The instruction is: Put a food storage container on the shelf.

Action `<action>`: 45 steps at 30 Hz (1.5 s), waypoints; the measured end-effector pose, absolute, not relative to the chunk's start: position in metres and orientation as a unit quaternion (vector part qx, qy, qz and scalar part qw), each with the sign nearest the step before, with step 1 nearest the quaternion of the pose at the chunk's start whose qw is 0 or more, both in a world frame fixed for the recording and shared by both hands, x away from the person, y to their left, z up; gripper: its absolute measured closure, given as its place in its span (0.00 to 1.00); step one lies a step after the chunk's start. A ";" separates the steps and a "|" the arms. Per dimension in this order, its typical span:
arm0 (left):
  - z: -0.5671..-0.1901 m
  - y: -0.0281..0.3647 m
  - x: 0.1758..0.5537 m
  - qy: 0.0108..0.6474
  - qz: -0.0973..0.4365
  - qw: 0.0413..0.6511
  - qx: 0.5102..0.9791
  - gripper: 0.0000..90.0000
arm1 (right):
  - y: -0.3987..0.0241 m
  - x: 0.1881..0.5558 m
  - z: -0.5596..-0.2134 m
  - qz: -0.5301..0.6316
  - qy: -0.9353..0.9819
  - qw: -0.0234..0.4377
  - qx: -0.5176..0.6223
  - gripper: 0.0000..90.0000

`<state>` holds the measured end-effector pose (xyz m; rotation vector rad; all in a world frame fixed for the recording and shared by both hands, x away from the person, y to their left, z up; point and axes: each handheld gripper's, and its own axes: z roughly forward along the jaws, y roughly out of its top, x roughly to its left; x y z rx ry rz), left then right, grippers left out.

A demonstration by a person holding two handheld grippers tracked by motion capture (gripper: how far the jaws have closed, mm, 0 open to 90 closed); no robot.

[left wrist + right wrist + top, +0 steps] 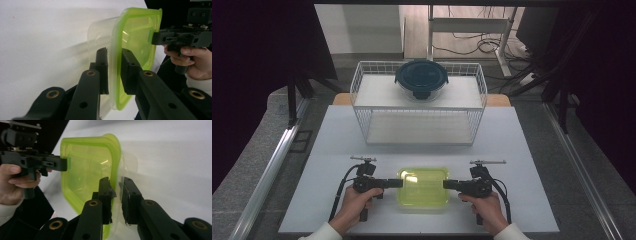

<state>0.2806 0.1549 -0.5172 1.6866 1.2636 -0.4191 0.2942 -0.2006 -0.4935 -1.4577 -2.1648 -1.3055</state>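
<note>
Behind, high view alone catches a wire rack (419, 107) — both claws (114, 72) (115, 195) clamp the green-lidded container's (423, 187) rim.

Grey floor (242, 150), dark curtains (257, 45), white table (522, 150)

Two black jaws of the right gripper (115, 187) close on the rim of a clear box with a yellow-green lid (85, 170), standing on a white table (175, 157), while across it the left gripper (65, 164), held in a hand (12, 185), clamps the opposite edge.
</note>
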 end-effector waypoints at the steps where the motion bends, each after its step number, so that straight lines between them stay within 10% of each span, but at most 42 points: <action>1: -0.516 0.155 0.280 0.515 -0.171 0.478 0.690 0.87 | -0.201 0.294 -0.493 -0.447 -0.737 0.112 -0.494 0.88; 45: -0.448 0.158 0.270 0.442 -0.078 0.534 0.717 0.87 | -0.202 0.288 -0.437 -0.510 -0.757 0.032 -0.407 0.88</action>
